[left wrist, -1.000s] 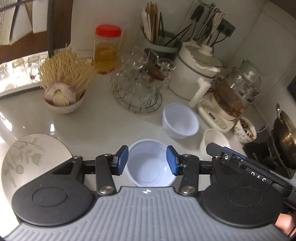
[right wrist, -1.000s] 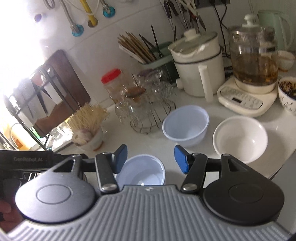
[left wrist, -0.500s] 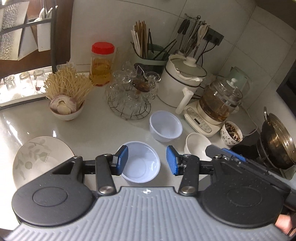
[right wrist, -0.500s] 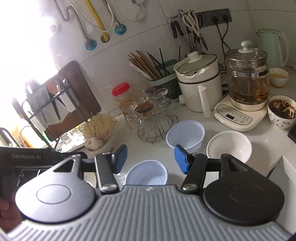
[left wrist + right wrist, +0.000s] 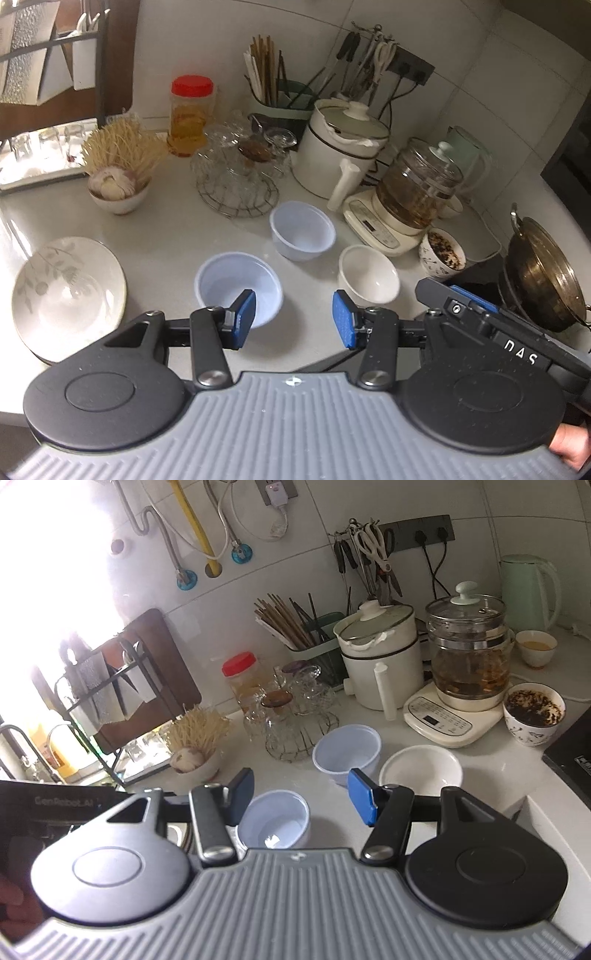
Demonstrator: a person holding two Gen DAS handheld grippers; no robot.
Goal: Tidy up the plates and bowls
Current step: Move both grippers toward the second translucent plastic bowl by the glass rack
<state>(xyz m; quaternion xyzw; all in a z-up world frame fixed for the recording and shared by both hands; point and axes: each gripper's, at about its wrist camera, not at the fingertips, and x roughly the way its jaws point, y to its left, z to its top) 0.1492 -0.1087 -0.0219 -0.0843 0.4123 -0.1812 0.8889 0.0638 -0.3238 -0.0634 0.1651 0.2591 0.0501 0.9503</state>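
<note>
While both hand-held grippers hang spread and empty above the counter [image 5: 166, 229], the plate [image 5: 68, 291] lies at nine o'clock of the left hand-held gripper [image 5: 293, 319], the near bowl [image 5: 238, 284] just behind its left finger.

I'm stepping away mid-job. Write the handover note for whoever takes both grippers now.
Left gripper: open, holding nothing, above the counter.
Right gripper: open, holding nothing.
Things: the flowered plate lies at the left of the counter. The near plastic bowl stands right of the plate. The far plastic bowl stands by the wire rack. The white bowl sits to the right, in front of the tea kettle.
Done: nothing stacked; all four pieces stand apart.
Left: probably nest the two plastic bowls, then group the white bowl and plate with them.
</note>
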